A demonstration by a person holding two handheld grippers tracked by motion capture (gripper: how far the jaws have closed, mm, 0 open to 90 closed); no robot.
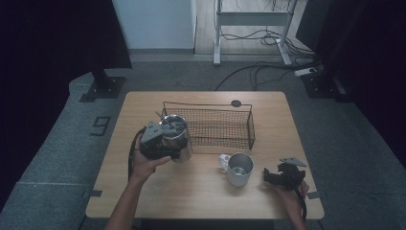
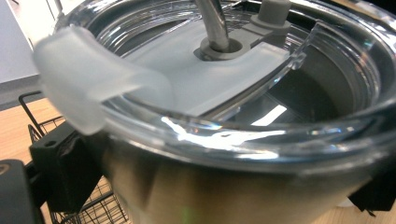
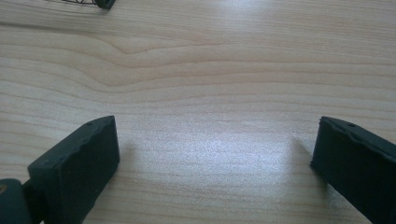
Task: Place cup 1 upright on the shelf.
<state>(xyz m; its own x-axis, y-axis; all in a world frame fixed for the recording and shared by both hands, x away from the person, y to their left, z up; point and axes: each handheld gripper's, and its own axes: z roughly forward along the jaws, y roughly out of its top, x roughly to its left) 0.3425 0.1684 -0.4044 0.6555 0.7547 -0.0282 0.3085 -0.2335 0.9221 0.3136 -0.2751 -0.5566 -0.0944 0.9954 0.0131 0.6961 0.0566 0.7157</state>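
Observation:
A steel tumbler point(image 1: 178, 136) with a clear lid and a metal straw is at the left front corner of the wire basket point(image 1: 252, 128). My left gripper point(image 1: 168, 147) is shut on its body just below the lid. In the left gripper view the tumbler point(image 2: 224, 177) sits between the two black jaws, its lid and straw point(image 2: 212, 23) close up. Whether its base rests on the table I cannot tell. My right gripper point(image 1: 271, 176) lies on the table at the front right, open, with bare wood between its fingers point(image 3: 79, 163).
A steel mug point(image 1: 238, 167) with a white handle stands on the wooden table point(image 1: 191, 194), between the two grippers and left of the right one. The black wire basket runs across the back middle of the table. Cables and a desk frame lie on the floor beyond.

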